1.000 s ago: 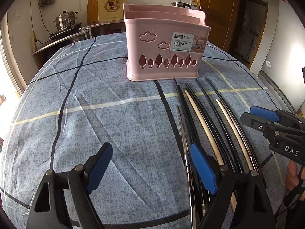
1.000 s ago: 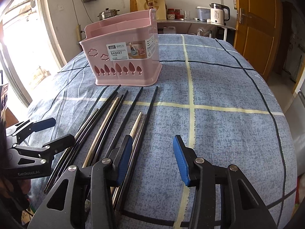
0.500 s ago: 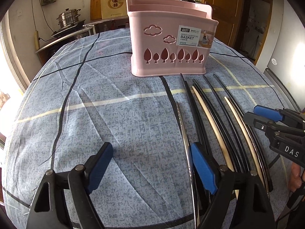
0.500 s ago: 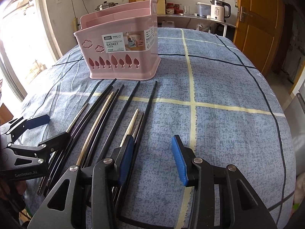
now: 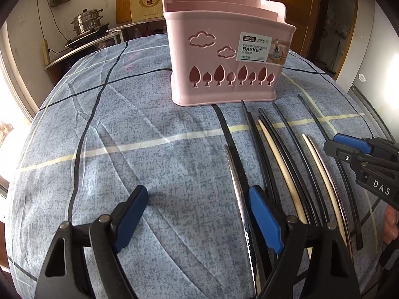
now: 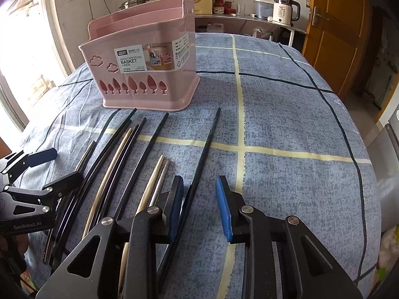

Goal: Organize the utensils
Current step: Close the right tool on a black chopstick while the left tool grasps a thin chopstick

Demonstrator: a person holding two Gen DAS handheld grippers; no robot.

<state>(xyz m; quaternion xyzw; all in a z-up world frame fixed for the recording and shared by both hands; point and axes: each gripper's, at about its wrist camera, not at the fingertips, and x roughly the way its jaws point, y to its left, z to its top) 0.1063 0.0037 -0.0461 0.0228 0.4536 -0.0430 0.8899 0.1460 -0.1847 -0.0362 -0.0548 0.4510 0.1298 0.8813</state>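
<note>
A pink chopsticks basket (image 5: 224, 57) stands upright on the blue checked tablecloth, also in the right wrist view (image 6: 147, 67). Several chopsticks lie side by side in front of it: black ones (image 5: 284, 144), pale wooden ones (image 5: 279, 164) and metal ones (image 5: 237, 186). My left gripper (image 5: 197, 211) is open and empty, low over the cloth at the left edge of the row. My right gripper (image 6: 199, 204) is open and straddles the rightmost black chopstick (image 6: 207, 147) without touching it.
The tablecloth (image 5: 124, 149) covers a rounded table. Behind are a counter with a steel pot (image 5: 87, 22), a kettle (image 6: 284, 10) and a wooden door (image 6: 336, 25). The right gripper shows at the right edge of the left wrist view (image 5: 361, 154).
Both grippers have moved forward toward the basket, which looks larger now. My right gripper has shifted so the rightmost black chopstick lies between its fingers. Both stay open.
</note>
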